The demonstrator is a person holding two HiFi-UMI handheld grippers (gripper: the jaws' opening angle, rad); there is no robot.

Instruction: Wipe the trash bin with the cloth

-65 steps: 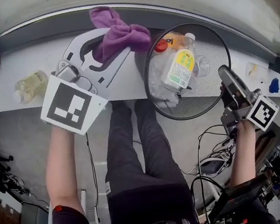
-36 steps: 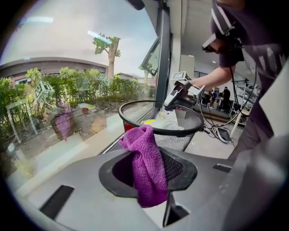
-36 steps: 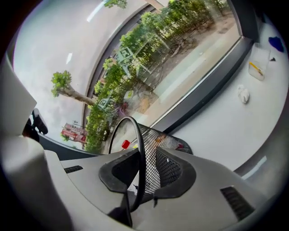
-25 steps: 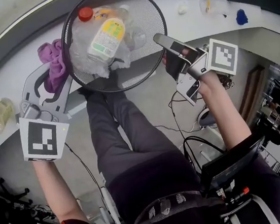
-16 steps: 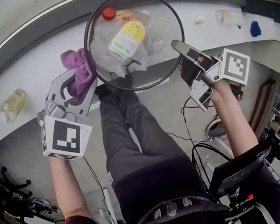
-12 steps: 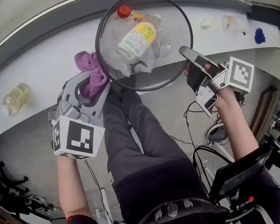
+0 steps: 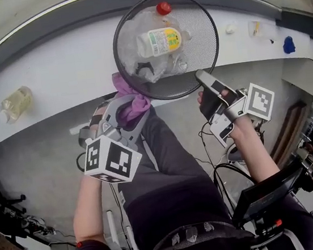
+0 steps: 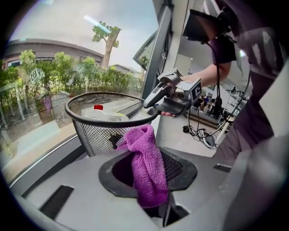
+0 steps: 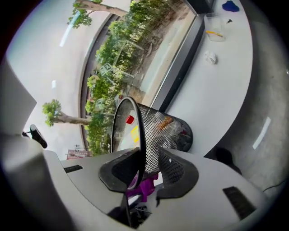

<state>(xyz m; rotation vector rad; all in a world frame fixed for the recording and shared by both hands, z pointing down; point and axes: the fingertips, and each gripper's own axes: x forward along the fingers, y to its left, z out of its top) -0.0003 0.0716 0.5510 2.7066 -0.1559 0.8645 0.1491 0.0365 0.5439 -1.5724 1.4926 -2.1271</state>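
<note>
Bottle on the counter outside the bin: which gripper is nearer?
Left. The left gripper, holding the cloth, is at the side of the trash bin toward the bottle; the right gripper grips the far rim.

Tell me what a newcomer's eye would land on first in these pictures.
The black wire-mesh trash bin on the white counter stands out most, with a yellow-labelled plastic bottle lying inside it. The left gripper holds a purple cloth up against the bin's near side. The right gripper is clamped on the bin's rim.
</note>
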